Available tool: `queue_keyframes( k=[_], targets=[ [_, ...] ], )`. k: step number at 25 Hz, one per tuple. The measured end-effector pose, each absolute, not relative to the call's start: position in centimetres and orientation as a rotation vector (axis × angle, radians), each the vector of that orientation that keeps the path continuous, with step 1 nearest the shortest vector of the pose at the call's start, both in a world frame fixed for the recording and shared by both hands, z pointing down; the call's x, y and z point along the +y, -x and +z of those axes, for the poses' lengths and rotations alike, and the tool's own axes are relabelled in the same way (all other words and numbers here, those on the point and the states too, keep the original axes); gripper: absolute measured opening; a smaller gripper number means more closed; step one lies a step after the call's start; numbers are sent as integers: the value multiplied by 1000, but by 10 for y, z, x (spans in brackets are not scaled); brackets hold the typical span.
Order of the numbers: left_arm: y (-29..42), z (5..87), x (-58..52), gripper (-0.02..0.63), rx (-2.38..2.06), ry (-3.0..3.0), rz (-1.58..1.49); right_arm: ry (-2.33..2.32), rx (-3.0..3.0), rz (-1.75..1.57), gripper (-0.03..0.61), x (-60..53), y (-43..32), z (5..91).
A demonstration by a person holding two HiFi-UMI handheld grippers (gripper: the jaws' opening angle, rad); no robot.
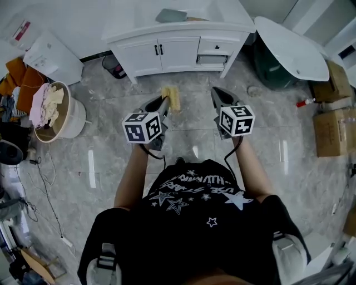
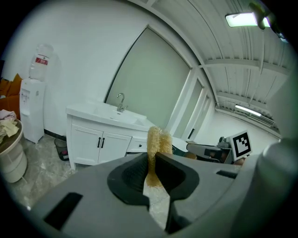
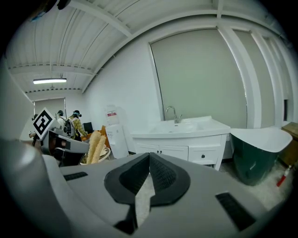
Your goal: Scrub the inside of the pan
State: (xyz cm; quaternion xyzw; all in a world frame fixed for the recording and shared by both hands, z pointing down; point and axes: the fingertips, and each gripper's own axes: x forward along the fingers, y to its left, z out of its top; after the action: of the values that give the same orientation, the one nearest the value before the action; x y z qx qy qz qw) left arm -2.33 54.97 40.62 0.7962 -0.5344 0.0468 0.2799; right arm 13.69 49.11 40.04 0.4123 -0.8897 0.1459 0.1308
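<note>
White vanity cabinet (image 1: 167,53), one, at far wall: two doors, one tap (image 2: 121,101) above. Grey flat item (image 1: 171,15) near counter middle; too small to tell whether pan. One round tub (image 1: 75,119) of cloths on floor (image 1: 111,167), left. Two cardboard boxes (image 1: 329,131), right. Two grippers held over floor, near each other. Left gripper (image 1: 165,104): jaws clamped on one yellow fibrous scrubber (image 1: 172,97), its top sticking out past jaws. Right gripper (image 3: 149,155): pads pressed together, nothing between.
</note>
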Motion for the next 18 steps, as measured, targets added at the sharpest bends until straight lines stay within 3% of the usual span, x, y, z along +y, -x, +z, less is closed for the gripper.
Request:
queue_keyframes(
  k=[18],
  targets=[
    [46,435,470,51,-1433,-2068,175,-1186,-2554,544,8,399,-127,442]
  ],
)
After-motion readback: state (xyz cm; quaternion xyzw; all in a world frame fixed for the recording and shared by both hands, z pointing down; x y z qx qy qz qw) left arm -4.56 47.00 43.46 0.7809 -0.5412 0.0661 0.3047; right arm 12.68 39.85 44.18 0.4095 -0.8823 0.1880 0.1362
